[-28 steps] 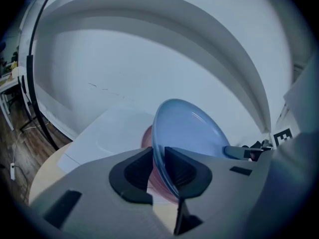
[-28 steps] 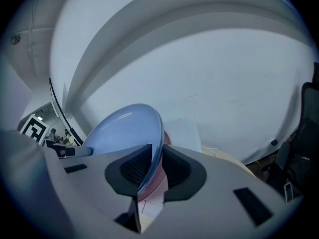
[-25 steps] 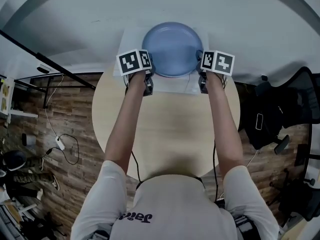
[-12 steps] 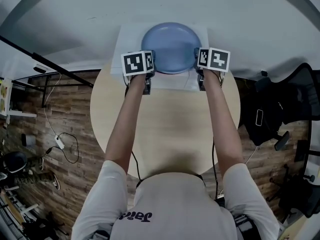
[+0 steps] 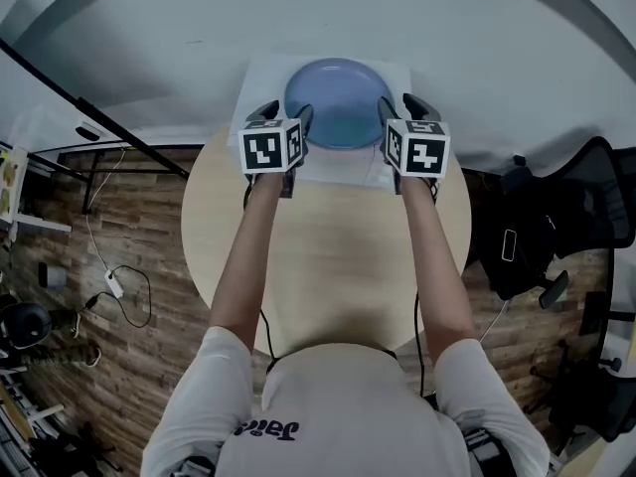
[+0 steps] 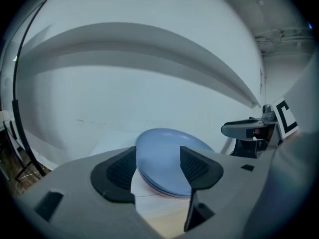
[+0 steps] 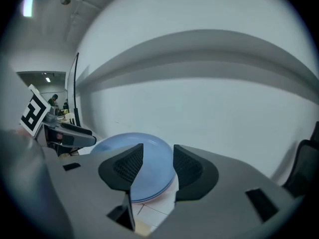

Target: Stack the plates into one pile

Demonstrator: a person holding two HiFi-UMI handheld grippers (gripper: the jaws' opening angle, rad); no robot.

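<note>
A round pale table (image 5: pixel 338 251) meets a white wall (image 5: pixel 447 28); wood-plank floor (image 5: pixel 99 217), black chair (image 5: pixel 596 182) alongside.

So the plates (image 5: pixel 339 102) are all in one pile: round, light blue, lying flat and right side up, with the top one showing its shallow dish. From the side you can make out at least two blue rims nested tight together, plus a thin pinkish edge at the very bottom; can't tell if that's another plate. The pile sits on a white sheet (image 5: pixel 343 167) at the far edge of the round tabletop (image 5: pixel 338 266), roughly centred left to right.
</note>
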